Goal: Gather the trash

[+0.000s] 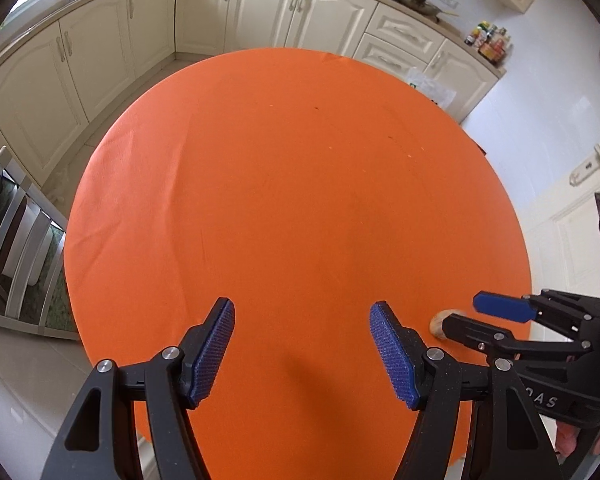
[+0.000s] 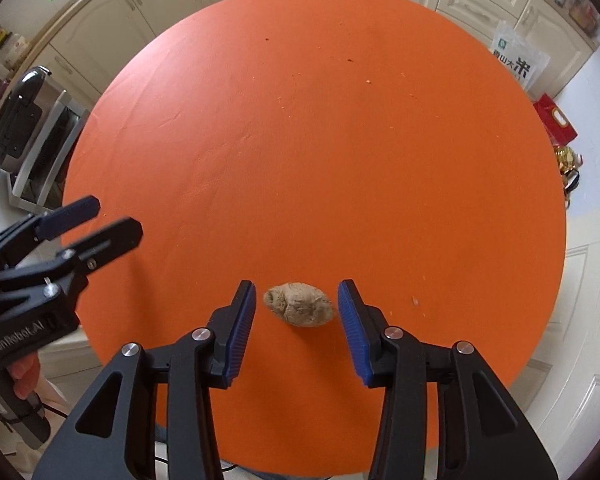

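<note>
Plain bright orange across the round tablecloth (image 2: 320,140), flecked with tiny pale crumbs toward one o'clock. Mottled tan-brown on the crumpled wad (image 2: 299,305) at six o'clock. Matte black on right gripper (image 2: 297,326) and left gripper (image 1: 302,354), ribbed royal-blue pads (image 2: 350,330). Cream on the cabinets (image 1: 260,4) at twelve.

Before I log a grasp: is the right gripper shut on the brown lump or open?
Open. The right gripper straddles the brown lump on the orange table, with a gap at each pad.
</note>
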`<state>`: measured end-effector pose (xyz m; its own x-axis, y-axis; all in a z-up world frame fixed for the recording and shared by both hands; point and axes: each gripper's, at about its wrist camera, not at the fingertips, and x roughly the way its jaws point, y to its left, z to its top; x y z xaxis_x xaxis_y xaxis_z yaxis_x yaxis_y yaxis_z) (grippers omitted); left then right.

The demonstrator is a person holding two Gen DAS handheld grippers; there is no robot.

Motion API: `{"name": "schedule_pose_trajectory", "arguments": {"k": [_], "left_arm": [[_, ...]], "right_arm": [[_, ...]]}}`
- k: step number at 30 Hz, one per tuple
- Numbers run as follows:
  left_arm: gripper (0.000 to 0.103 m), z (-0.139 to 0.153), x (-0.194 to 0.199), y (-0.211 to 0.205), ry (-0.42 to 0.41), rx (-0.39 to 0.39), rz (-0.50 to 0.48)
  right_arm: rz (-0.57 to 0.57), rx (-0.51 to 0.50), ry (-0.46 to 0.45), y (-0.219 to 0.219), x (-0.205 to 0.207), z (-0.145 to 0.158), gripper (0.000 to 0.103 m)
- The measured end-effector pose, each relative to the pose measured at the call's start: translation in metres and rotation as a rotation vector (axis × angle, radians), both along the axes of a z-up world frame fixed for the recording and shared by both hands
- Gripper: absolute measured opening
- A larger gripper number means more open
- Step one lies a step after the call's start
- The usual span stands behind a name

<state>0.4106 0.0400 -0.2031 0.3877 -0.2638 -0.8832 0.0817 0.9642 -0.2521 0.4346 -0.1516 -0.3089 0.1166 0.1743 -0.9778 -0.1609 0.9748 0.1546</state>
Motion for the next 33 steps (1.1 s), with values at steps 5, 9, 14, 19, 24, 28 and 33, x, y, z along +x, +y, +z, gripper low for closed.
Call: {"name": "schedule_pose_trajectory", "arguments": {"k": [5, 9, 14, 19, 24, 28, 33], "left_arm": [[0.066, 0.009, -0.011, -0.020, -0.002, -0.005, -0.016], [0.069, 0.011, -0.016, -0.045, -0.007, 0.004, -0.056], [0.072, -0.001, -0.005, -0.084, 0.040, 0.001, -0.108], [0.072, -0.008, 0.007, -0.118, 0.064, 0.013, -0.139], [0.070, -0.017, 0.025, -0.130, 0.071, 0.025, -0.161], [0.050, -0.022, 0.026, -0.131, 0.039, 0.058, -0.125], [0.032, -0.022, 0.022, -0.138, -0.002, 0.101, -0.163]], "right_arm": [[-0.073, 0.044, -0.035, -0.023, -0.011, 0.011, 0.061], [-0.151, 0.078, -0.066, -0.054, -0.019, 0.018, 0.062], [-0.263, 0.049, -0.059, -0.097, -0.031, 0.012, 0.063], [-0.308, 0.031, -0.031, -0.132, -0.037, 0.003, 0.063], [-0.316, 0.036, -0.016, -0.143, -0.038, -0.007, 0.063], [-0.315, 0.059, -0.002, -0.146, -0.041, -0.013, 0.063], [-0.313, 0.061, 0.005, -0.143, -0.041, -0.017, 0.063]]}}
